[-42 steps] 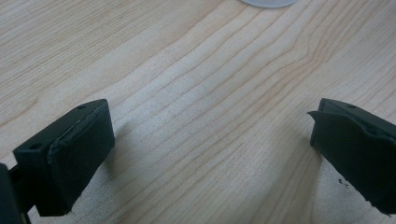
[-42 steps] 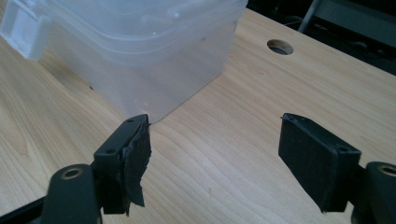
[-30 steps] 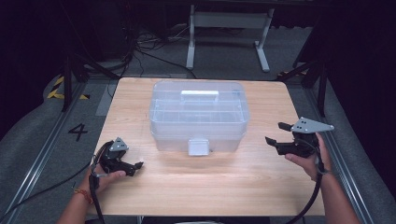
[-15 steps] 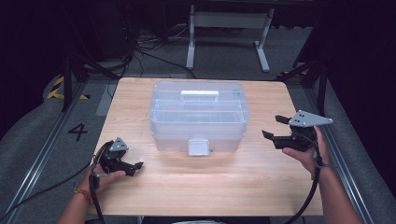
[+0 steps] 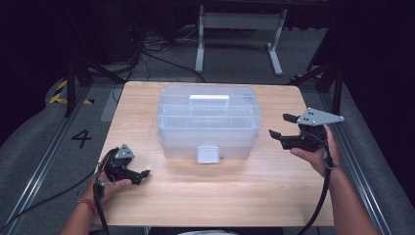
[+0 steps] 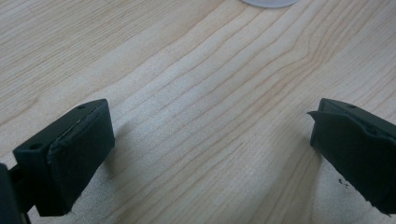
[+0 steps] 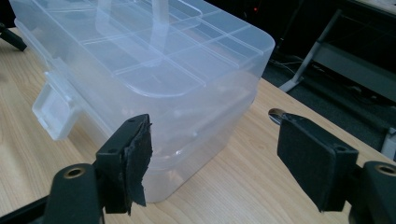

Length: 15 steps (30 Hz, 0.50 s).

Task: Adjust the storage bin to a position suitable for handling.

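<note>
My left gripper (image 5: 137, 175) sits low on the wooden table (image 5: 210, 196) near the front left corner, held in my left hand (image 5: 110, 183), jaws spread apart with nothing between them; the left gripper view confirms this, showing bare wood grain between the two black jaws and just a sliver of a pale rounded edge at the top, which I can't identify. Its cable (image 5: 44, 198) trails off the table's left side onto the grey floor, where a painted number 4 (image 5: 81, 138) sits beside a rail. Center of the table, toward the back: a clear plastic storage box (image 5: 208, 120), lid on, white handle (image 5: 209, 99) flat on top, front latch (image 5: 207, 153) hanging down the near side. The high view gives the box's place on the table; the right gripper view gives detail that it misses: the lid's divided compartments, the seam between lid and base, and the latch tab (image 7: 51, 112) sticking out at the left. My right gripper (image 5: 284, 128), in my right hand (image 5: 313, 154), hovers just beside the box's right end, not touching, jaws wide apart and empty, grey three-cornered plate (image 5: 319, 117) on top. In the right gripper view the box corner (image 7: 187, 135) lies between and beyond the jaws; the left pad (image 7: 138, 158) looks ragged at its edge. Behind the table: a grey metal stand (image 5: 240, 29), cables on the floor, dark surroundings.
</note>
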Motion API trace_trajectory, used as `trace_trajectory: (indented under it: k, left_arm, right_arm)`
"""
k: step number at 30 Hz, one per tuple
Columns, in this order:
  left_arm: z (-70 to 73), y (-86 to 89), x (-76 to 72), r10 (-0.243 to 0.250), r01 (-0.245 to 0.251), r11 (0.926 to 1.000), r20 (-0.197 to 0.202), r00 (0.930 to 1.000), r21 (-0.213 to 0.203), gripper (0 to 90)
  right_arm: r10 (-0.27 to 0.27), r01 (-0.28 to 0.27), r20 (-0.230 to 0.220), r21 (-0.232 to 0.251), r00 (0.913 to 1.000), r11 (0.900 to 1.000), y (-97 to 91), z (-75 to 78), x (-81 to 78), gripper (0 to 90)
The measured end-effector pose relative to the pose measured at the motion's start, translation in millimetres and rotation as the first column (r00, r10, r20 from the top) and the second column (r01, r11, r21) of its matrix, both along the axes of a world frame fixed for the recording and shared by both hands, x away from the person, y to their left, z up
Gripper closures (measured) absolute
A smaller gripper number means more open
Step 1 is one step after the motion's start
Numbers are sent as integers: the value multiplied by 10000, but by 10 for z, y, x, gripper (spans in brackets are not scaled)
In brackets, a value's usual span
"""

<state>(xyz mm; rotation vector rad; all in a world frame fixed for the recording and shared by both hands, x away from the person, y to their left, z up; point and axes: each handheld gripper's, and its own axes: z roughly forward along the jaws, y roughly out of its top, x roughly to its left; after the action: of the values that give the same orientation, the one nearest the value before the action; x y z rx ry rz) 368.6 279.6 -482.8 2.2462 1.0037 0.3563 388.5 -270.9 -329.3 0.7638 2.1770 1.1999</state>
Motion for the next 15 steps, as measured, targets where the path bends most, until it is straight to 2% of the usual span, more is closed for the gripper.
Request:
trace_trajectory:
  k: [15]
  left_arm:
    - [0,0,0,-1,1,10000,-2,10000,-4,3]
  right_arm:
    - [170,-170,15,158,9999,9997,199,99,198,276]
